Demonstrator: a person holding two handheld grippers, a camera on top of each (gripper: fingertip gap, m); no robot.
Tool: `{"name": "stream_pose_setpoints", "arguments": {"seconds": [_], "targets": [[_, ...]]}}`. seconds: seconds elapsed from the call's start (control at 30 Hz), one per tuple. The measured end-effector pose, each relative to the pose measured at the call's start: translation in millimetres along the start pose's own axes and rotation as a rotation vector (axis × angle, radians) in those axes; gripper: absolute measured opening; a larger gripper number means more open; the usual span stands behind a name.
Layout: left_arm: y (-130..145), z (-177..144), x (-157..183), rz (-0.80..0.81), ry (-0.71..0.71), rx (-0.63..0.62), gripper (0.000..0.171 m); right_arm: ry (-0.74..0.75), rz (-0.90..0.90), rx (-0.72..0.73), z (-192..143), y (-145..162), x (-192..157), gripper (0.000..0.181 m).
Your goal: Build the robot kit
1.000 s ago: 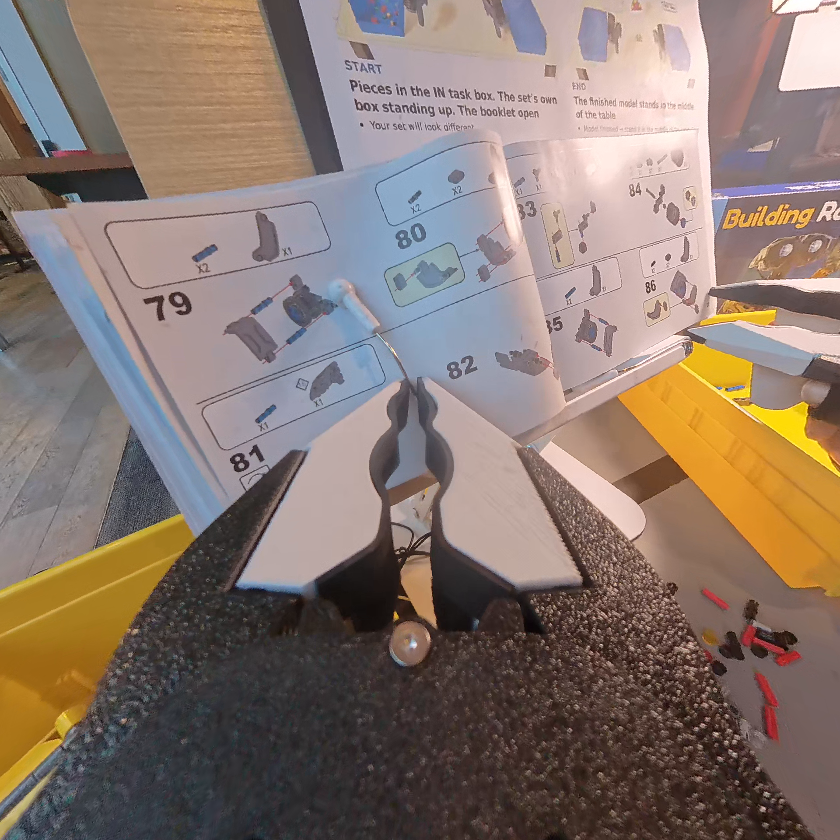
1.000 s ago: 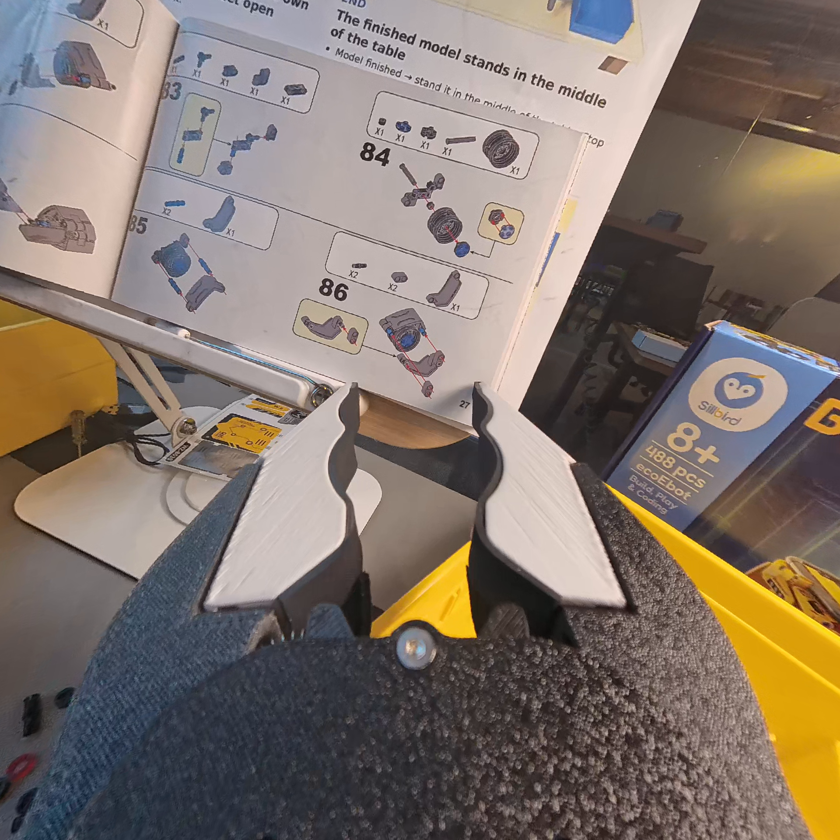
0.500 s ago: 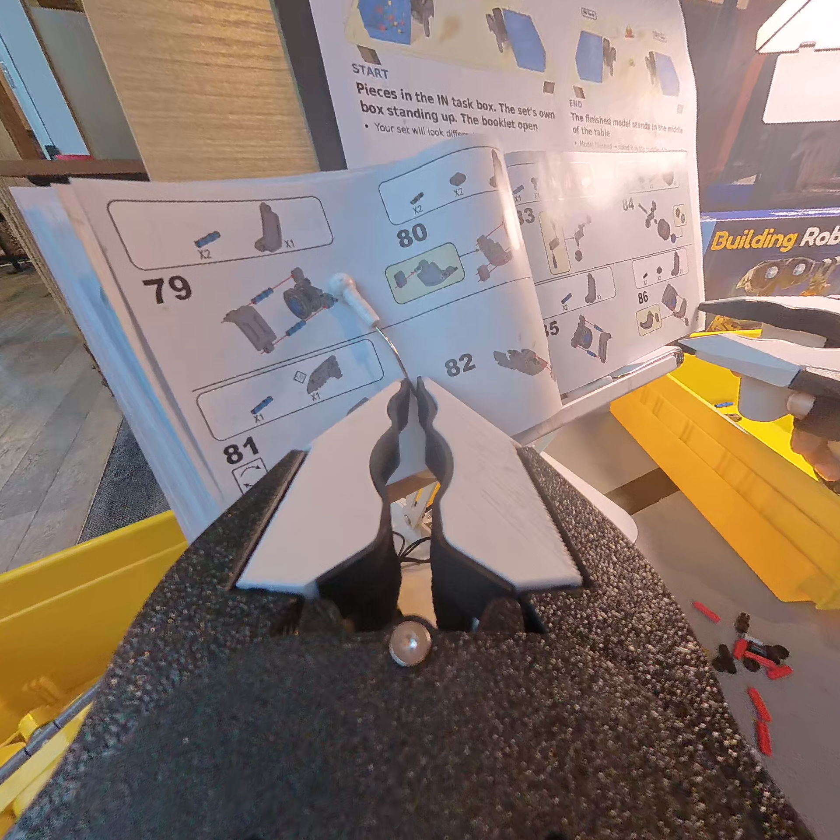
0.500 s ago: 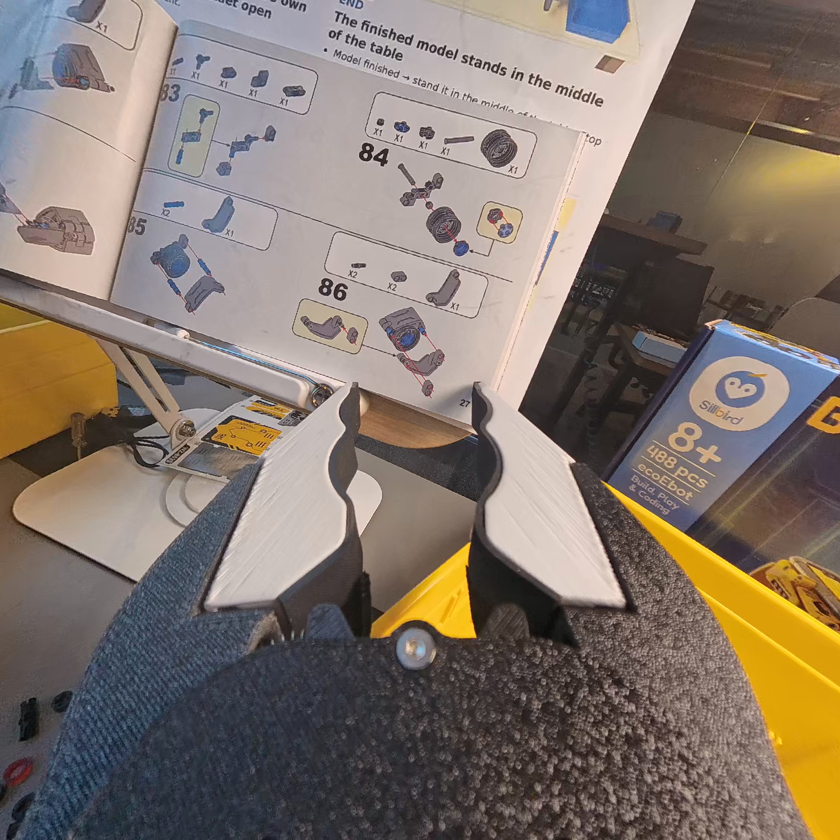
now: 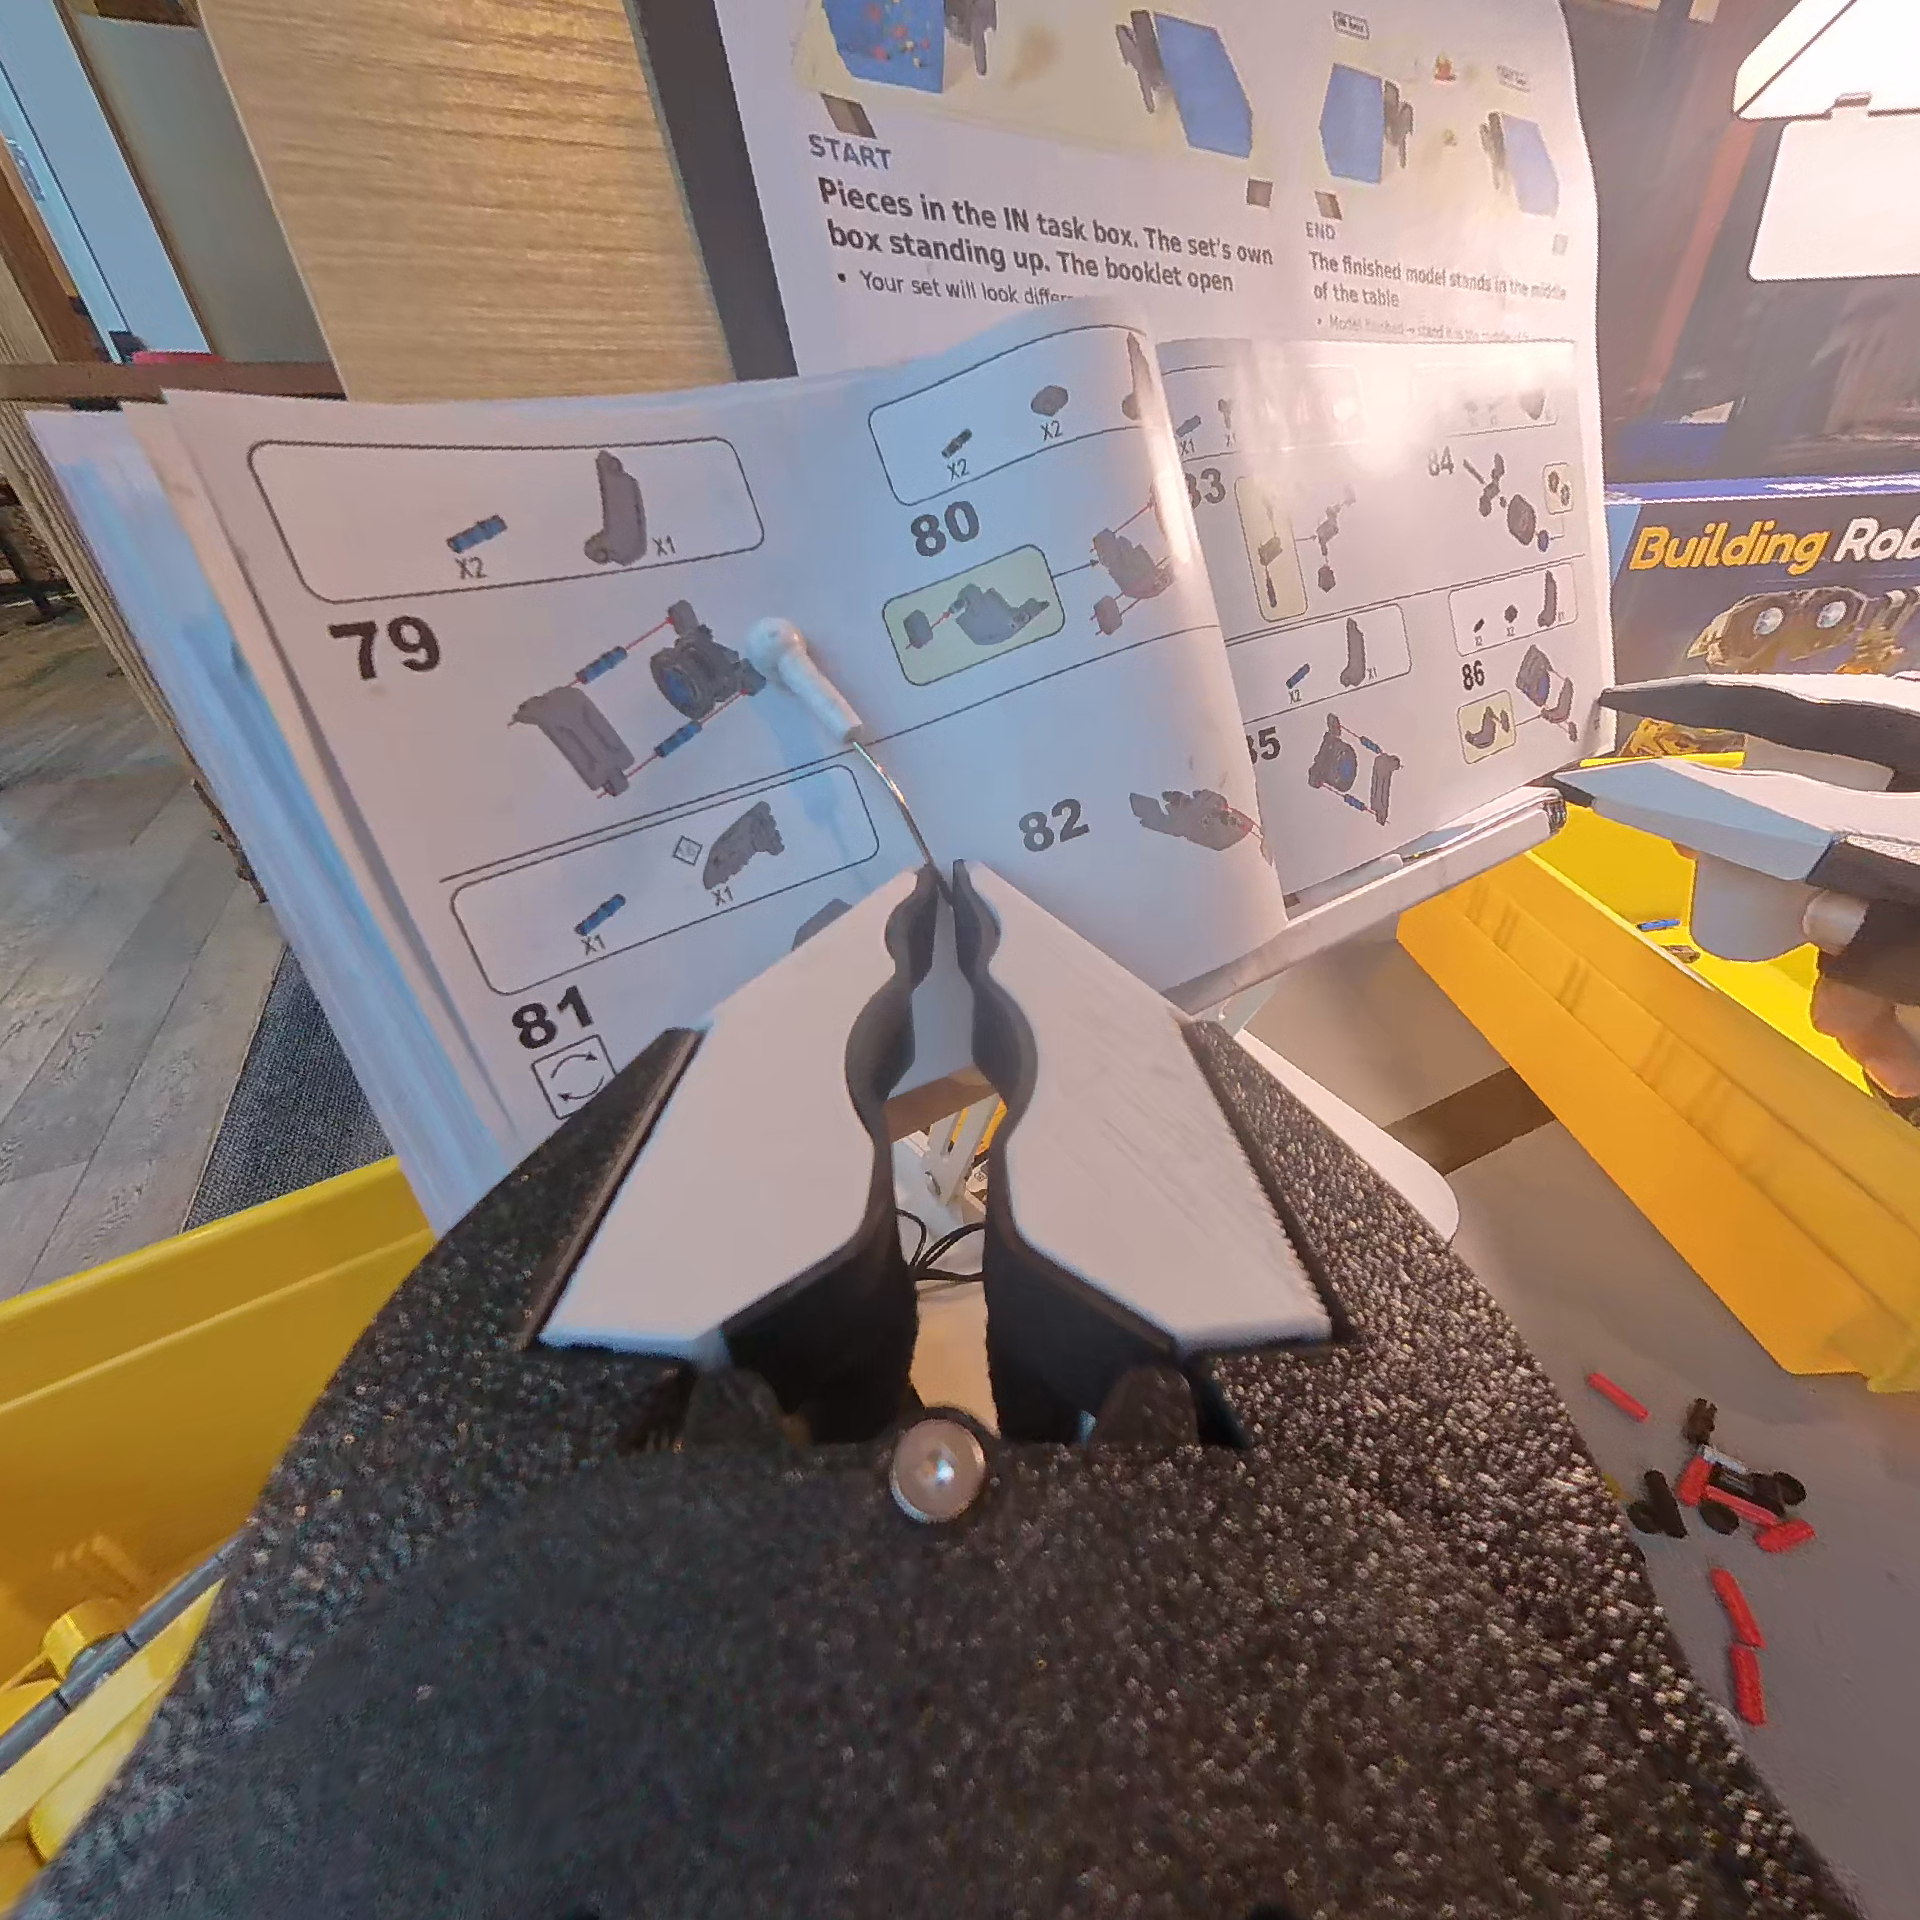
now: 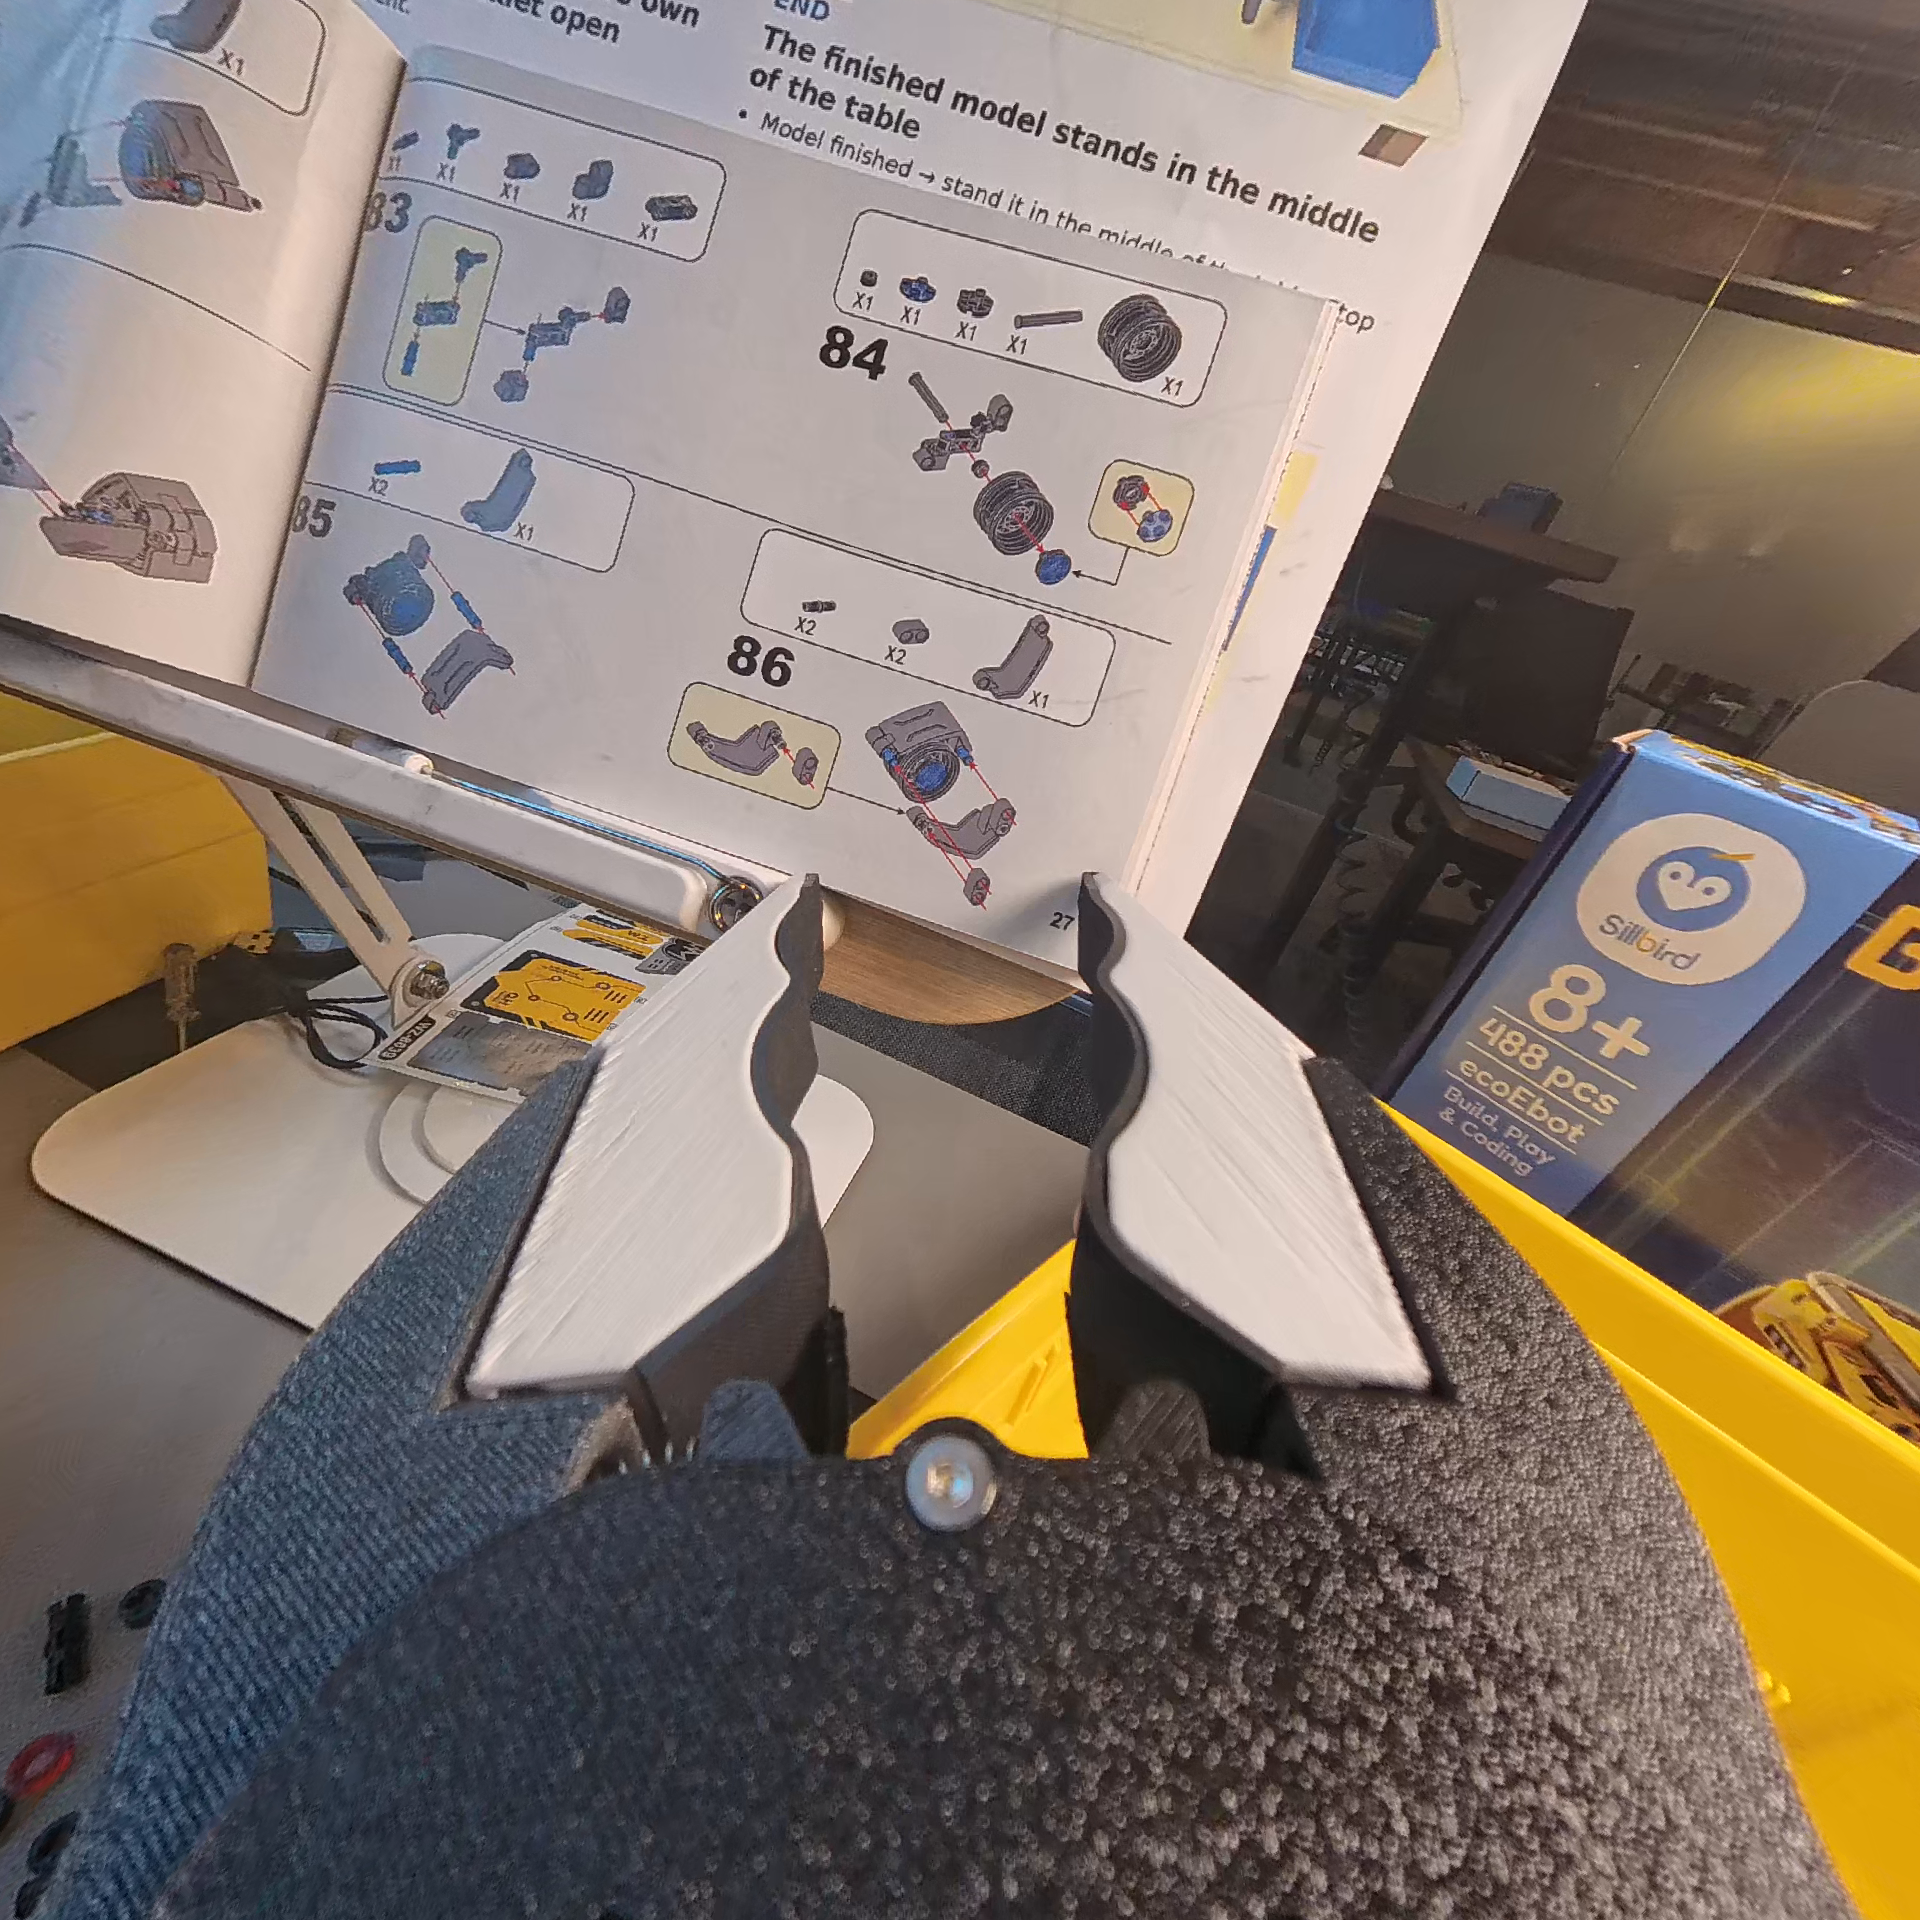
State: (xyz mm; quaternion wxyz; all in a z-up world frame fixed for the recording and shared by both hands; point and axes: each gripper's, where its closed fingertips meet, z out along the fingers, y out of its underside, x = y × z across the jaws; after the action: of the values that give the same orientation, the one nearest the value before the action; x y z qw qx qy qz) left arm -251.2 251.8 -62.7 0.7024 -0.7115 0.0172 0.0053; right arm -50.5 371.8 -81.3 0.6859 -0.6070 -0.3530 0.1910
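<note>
Booklet page thin, floppy, tear-prone: left hand-held gripper clenched on lower edge, beside wire holder. Right hand-held gripper released, near stand.

This looks like an office or lab room set up as a toy-building workstation. An open white paper instruction booklet rests on a white metal stand on a grey counter, with a large printed white instruction poster behind it. Yellow plastic bins flank the stand, small red and black plastic pieces lie scattered, and a blue cardboard set box stands upright. Dark desks fill the dim background beyond.
</note>
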Motion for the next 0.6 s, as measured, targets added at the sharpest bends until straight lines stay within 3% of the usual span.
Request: {"name": "stream_pose_setpoints", "arguments": {"seconds": [0.6], "targets": [[3.9,-4.8,-4.7,-0.001,-0.015,-0.011,0.003,0.001,-0.003,0.003,0.1,0.5,0.0,0.047]]}}
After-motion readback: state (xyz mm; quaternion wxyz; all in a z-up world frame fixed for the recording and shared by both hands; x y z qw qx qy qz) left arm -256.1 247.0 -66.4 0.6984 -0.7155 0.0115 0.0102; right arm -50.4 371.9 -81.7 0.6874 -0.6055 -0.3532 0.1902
